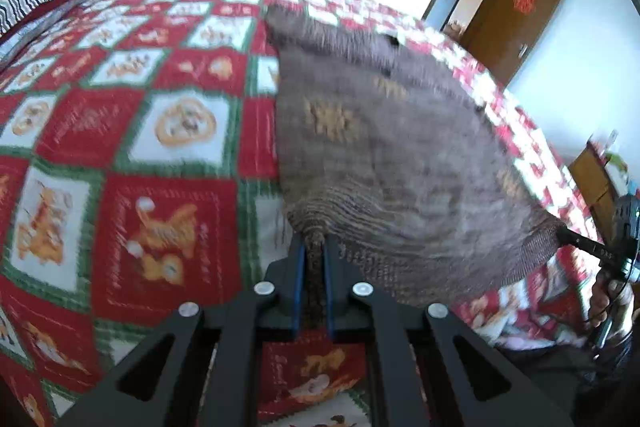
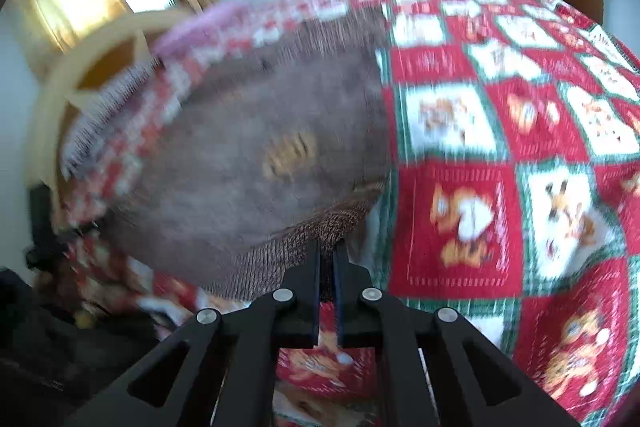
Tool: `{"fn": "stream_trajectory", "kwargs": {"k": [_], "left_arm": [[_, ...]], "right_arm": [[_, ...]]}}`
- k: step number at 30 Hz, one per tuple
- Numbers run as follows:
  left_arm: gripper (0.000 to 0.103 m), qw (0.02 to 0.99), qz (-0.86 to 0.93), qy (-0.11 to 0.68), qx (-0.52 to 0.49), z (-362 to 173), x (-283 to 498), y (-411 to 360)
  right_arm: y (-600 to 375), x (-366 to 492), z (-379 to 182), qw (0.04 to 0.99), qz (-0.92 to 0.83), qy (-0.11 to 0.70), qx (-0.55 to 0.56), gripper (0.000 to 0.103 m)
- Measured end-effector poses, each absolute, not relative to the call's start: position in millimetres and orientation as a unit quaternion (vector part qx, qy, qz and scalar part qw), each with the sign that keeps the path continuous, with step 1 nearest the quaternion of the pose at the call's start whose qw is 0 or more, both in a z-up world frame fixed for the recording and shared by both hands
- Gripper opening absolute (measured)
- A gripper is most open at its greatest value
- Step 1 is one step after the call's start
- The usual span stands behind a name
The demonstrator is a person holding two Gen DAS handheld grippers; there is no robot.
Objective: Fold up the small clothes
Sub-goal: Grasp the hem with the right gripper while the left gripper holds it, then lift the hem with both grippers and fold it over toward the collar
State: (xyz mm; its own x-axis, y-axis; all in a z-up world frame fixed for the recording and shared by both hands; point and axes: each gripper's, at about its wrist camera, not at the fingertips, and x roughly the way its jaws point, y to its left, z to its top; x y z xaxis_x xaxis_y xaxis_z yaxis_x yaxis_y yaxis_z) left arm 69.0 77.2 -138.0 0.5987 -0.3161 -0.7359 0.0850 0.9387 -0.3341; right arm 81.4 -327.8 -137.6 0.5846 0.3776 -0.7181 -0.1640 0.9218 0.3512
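Both grippers (image 1: 314,247) (image 2: 327,251) pinch sweater (image 1: 380,147) (stretched crosswise).

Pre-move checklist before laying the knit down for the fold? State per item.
1. Left gripper shut on the brown knit garment corner: ok.
2. Right gripper shut on the other corner: ok.
3. Near edge stretched between both grippers: ok.
4. Far end of garment flat, no bunching: cannot tell, frames blurred.
5. Bedspread free of other items where the garment lands: ok as far as seen.
6. Motion settled: not ok, both views blurred.
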Motion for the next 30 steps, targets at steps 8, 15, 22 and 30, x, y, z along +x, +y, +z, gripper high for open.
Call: {"fn": "stream_trajectory", "kwargs": {"k": [8,15,22,30], "left_arm": [[0.009,0.892,-0.129,0.409,-0.146,-114,77,85],[0.008,0.898,-0.133,0.39,-0.153,-91,105,88],[0.008,0.912,-0.117,0.367,-0.142,-66,152,94],[0.008,0.909,-0.116,0.36,-0.176,-62,215,102]], "right_arm": [[-339,83,-105,0.898,0.169,0.372,0.164,0.005],[-339,110,-82,0.907,0.173,0.344,0.172,0.005],[-336,159,-53,0.917,0.173,0.313,0.178,0.005],[-328,219,-28,0.926,0.167,0.296,0.163,0.004]]}}
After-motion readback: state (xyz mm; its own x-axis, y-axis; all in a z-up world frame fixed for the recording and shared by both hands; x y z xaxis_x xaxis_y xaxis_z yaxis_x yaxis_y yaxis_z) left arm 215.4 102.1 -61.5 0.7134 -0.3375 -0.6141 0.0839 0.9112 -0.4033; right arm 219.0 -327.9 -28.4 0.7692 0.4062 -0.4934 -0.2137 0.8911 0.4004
